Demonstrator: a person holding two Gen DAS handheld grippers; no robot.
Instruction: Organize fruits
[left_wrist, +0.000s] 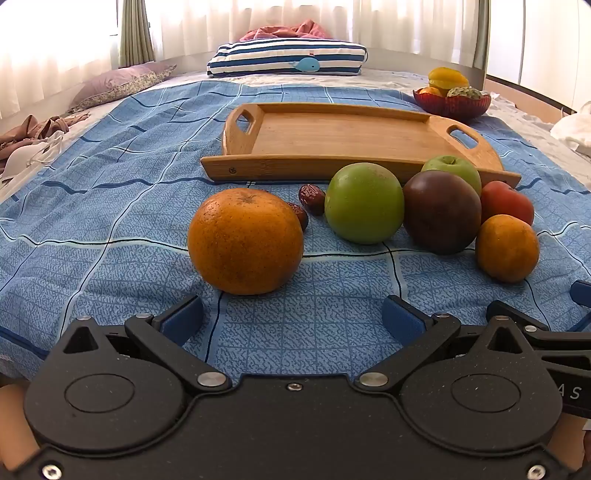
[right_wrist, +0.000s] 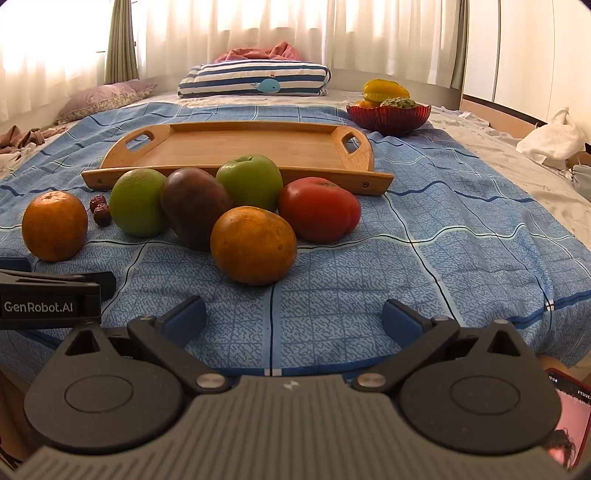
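Below, left gripper (left_wrist: 291, 314) and right gripper (right_wrist: 293, 314) hover with jaws apart, empty, presumably poised to pick; fruits cluster mid-frame, a large orange (left_wrist: 245, 240) nearest the left, awaiting the bare wooden tray (left_wrist: 332, 136) behind; blue checked bedspread (left_wrist: 110, 221), curtained bedroom, red fruit bowl (right_wrist: 388, 118) upper right

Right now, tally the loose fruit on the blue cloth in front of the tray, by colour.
Orange round citrus: 2
Green round apple-like fruit: 2
Dark maroon oval fruit: 1
Red lobed tomato-like fruit: 1
Small wrinkled dark-red dates: 2
Total: 8
All lie on the blue patterned cloth; the wooden handled tray holds none.
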